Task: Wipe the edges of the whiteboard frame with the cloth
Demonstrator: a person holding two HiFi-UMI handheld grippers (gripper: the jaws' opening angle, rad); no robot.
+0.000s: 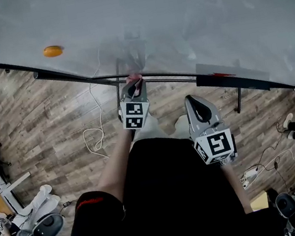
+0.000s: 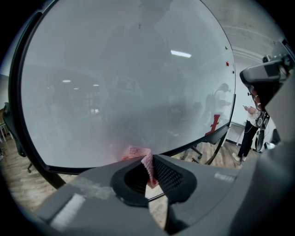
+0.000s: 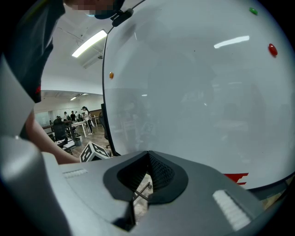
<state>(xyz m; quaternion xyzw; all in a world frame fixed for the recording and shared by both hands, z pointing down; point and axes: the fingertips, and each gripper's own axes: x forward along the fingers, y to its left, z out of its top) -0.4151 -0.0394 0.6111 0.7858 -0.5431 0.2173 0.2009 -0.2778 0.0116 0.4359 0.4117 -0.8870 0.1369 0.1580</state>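
Whiteboard (image 1: 175, 14) is filling the top of the head view. Its black frame edge (image 1: 74, 79) is running left to right, sloping down toward the right. Left gripper (image 1: 133, 82) is clamping the pink cloth (image 2: 148, 167) right at that edge, centre frame. Right gripper (image 1: 191, 100) is sitting lower right with jaws together, empty, and farther from the edge. Next wipe should probably be tracking along the edge.

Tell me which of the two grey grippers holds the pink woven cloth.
The left gripper: its jaws pinch the pink cloth near the whiteboard's black bottom frame. The right gripper is shut on nothing.
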